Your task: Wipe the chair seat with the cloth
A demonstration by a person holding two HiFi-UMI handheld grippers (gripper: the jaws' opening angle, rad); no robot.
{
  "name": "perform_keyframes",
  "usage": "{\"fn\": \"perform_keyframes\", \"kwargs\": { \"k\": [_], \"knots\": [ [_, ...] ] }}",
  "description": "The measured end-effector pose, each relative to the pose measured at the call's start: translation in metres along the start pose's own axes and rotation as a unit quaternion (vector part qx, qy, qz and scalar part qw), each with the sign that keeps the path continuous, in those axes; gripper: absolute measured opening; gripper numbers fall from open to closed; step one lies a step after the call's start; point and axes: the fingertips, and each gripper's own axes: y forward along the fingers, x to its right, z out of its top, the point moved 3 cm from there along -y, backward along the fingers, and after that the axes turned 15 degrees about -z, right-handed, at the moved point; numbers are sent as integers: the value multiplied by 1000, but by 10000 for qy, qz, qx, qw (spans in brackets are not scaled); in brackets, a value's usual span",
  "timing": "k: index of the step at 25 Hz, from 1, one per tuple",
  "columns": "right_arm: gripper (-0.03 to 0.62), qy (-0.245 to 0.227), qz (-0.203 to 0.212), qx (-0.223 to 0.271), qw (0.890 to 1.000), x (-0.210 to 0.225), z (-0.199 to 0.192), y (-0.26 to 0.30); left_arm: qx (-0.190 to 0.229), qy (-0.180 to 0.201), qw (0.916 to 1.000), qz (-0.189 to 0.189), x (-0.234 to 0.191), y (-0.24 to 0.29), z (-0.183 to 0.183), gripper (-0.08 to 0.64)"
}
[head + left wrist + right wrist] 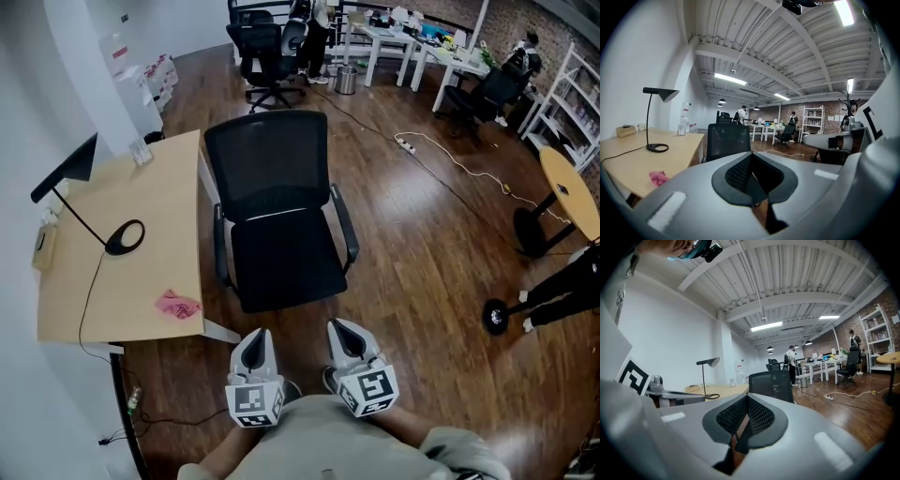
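Note:
A black office chair [267, 164] faces me, its empty seat [284, 262] just beyond both grippers. The pink cloth [176, 305] lies crumpled near the front right corner of the wooden desk [112, 291], left of the chair. My left gripper [255, 345] and right gripper [342, 333] hover side by side near the seat's front edge, both shut and holding nothing. The left gripper view shows the left gripper [750, 157], the cloth [658, 177] low at the left and the chair [727, 140] ahead. The right gripper view shows the right gripper [746, 399] and the chair [771, 383].
A black desk lamp [124, 236] with its cable stands on the desk. On the wood floor, a white cable and power strip [405, 145] run to the right. Other office chairs [267, 56] and white tables [412, 47] stand at the back, a round table [572, 192] at right. A person's legs [562, 291] stand at the right edge.

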Motion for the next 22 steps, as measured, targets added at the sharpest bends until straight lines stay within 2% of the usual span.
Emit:
{"fn": "perform_keyframes", "kwargs": {
  "k": [6,22],
  "knots": [
    [2,-79,-80,-117,9999,19,-6,-4,-7,131,9998,-173,20,14,1,6],
    [2,-194,190,-170,9995,42,-1,7,21,164,9999,-43,37,34,8,6]
  ]
}}
